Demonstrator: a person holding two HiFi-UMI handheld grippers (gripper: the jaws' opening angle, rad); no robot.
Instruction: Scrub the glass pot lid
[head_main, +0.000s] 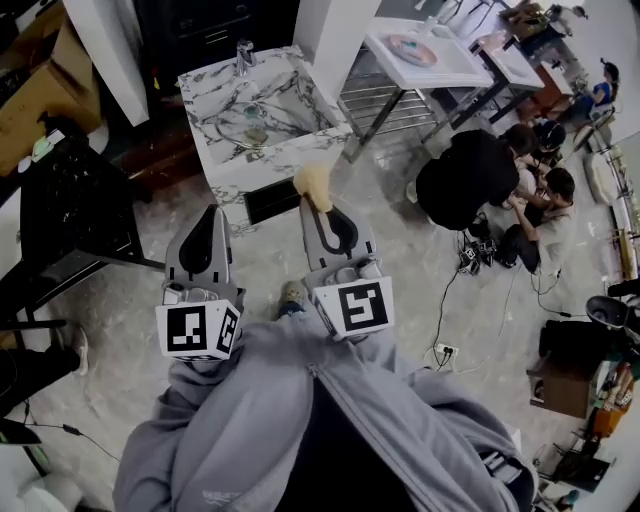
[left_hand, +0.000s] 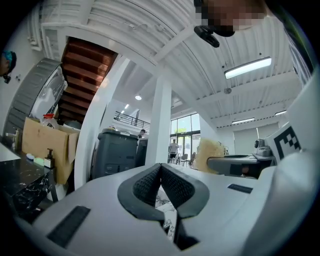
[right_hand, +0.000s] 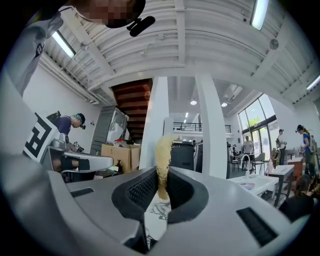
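Yellowish and fibrous, a scrubber (right_hand: 163, 152) stands pinched between the black ribbed pads of the right gripper (right_hand: 161, 176). Its upper part rises above the jaw tips, and in the head view the same scrubber (head_main: 314, 186) sticks out past the right gripper (head_main: 320, 207) toward the sink. The left gripper (left_hand: 160, 168) has its jaws pressed together at the tips, with nothing between the pads. In the head view the left gripper (head_main: 209, 214) is beside the right one, and both point the same way, held level in front of the person in a grey jacket (head_main: 300, 420). The marble-patterned sink (head_main: 330, 122) stands well apart from both grippers, across a stretch of pale floor (head_main: 120, 290), with a tap (head_main: 244, 55) at its back edge. Inside the basin lies a round shape with a thin rim, which seems to be the glass pot lid (head_main: 243, 128); it is too small to tell more. To the right of the sink is a white table (head_main: 452, 70), and near it several people (head_main: 500, 175) sit on the floor. A cardboard box (head_main: 35, 95) is at the upper left.
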